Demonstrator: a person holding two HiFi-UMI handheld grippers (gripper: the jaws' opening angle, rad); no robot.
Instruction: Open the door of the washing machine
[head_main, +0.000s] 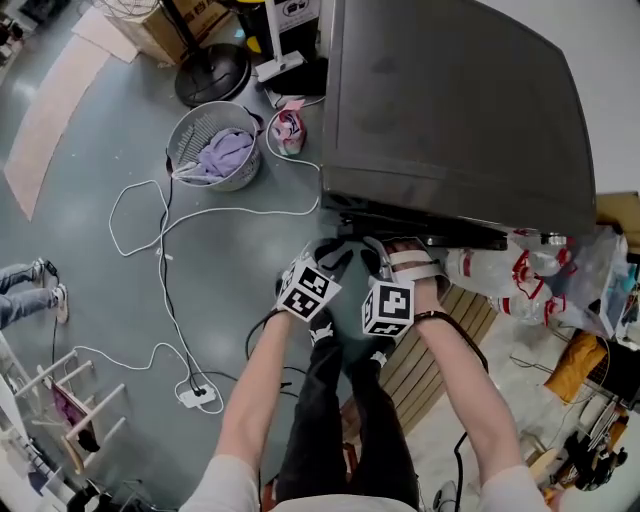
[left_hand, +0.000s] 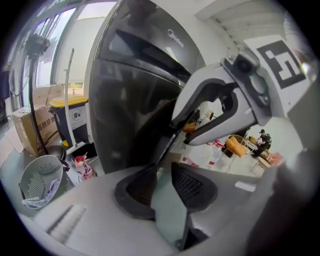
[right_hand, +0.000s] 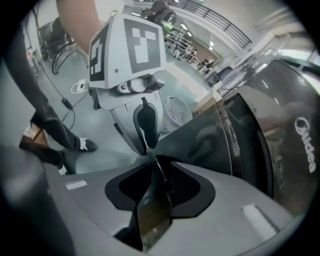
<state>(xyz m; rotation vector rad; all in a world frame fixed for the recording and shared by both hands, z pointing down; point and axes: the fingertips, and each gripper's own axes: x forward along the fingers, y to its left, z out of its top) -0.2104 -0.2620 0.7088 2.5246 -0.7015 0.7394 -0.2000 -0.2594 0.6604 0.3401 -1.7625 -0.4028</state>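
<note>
Holding the left tool (left_hand: 161, 168) and the right tool (right_hand: 156, 163) spread and empty, side by side near the washing machine's (head_main: 450, 100) front edge, probably for catching its shut door.

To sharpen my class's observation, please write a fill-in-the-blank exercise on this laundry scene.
The washing machine bears the brand name ___.
The laundry basket holds a ___ garment.
The cable looped on the floor beside the basket is ___.
Missing words: Midea; purple; white.
</note>
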